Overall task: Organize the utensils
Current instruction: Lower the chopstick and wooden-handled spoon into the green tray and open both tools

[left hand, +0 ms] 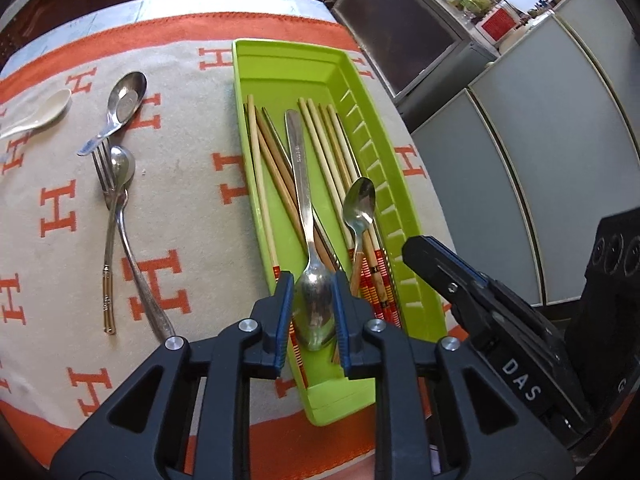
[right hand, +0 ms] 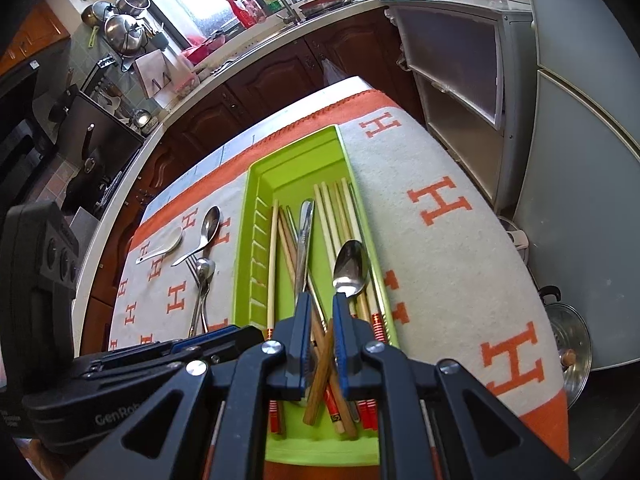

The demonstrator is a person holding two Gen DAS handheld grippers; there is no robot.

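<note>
A lime green tray (left hand: 240, 92) (right hand: 296, 148) lies on the orange-and-cream cloth and holds several chopsticks (left hand: 260, 184) (right hand: 326, 216), a small spoon (left hand: 360, 204) (right hand: 352, 268) and a large steel spoon (left hand: 300, 168) (right hand: 306, 220). My left gripper (left hand: 313, 276) (right hand: 244, 332) is at the tray's near end. It is shut on the large spoon's bowl, and the handle points away over the chopsticks. My right gripper (right hand: 321, 298) (left hand: 416, 246) hovers over the tray's near right part, slightly open and holding nothing. On the cloth to the left lie a white ceramic spoon (left hand: 36, 114), a steel soup spoon (left hand: 126, 98), a fork (left hand: 106, 208) and another spoon (left hand: 124, 168).
The table edge drops off just right of the tray toward grey cabinets (left hand: 500, 160). A steel pot (right hand: 572, 336) sits on the floor at the right. A black box (left hand: 616, 272) (right hand: 36, 264) stands close by the grippers. The kitchen counter (right hand: 280, 28) runs behind the table.
</note>
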